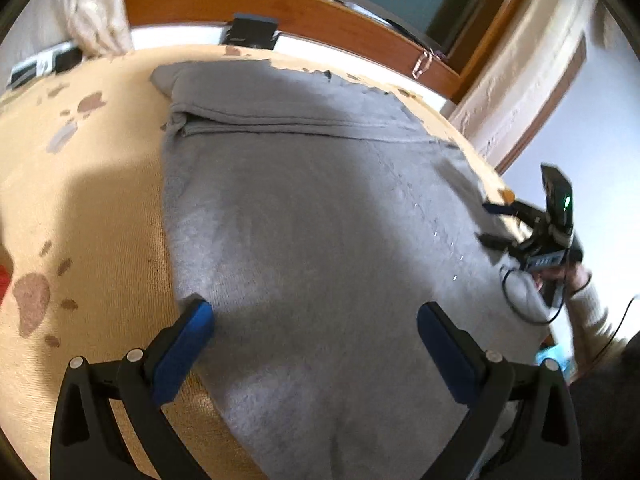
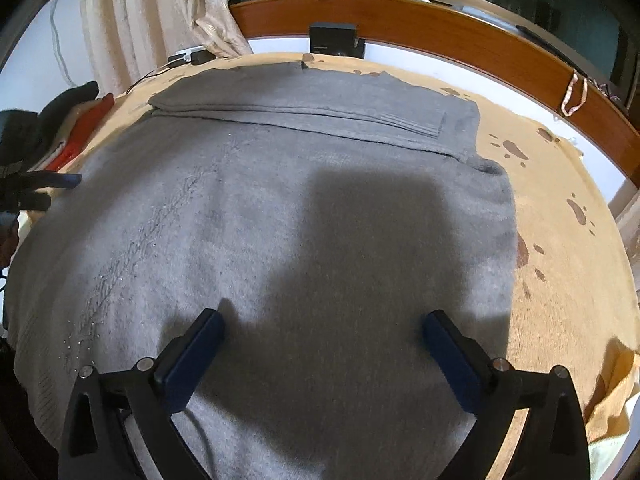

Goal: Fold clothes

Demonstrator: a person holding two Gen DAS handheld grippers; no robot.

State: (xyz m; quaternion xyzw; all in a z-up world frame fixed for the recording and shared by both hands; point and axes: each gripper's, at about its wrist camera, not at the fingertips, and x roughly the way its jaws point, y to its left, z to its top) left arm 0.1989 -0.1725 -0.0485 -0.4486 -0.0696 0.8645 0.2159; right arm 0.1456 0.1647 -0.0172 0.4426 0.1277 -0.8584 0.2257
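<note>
A grey knitted sweater (image 1: 312, 208) lies spread flat on a tan bedcover (image 1: 92, 200), with a sleeve folded across its far end (image 2: 304, 112). My left gripper (image 1: 316, 320) hovers open over the sweater's near part, its left blue pad by the garment's left edge, nothing between the fingers. My right gripper (image 2: 324, 328) is open too, above the sweater's near middle, holding nothing. In the left wrist view the right gripper (image 1: 496, 224) shows at the sweater's right edge, held by a hand. In the right wrist view the left gripper's fingers (image 2: 60, 180) show at the far left.
A wooden headboard (image 2: 440, 28) runs along the far side with small black boxes (image 2: 334, 38) on it. A beige curtain (image 2: 160, 12) hangs at the back left. Red and dark clothes (image 2: 80, 120) are piled left of the bed. The bedcover (image 2: 560, 200) bears brown paw prints.
</note>
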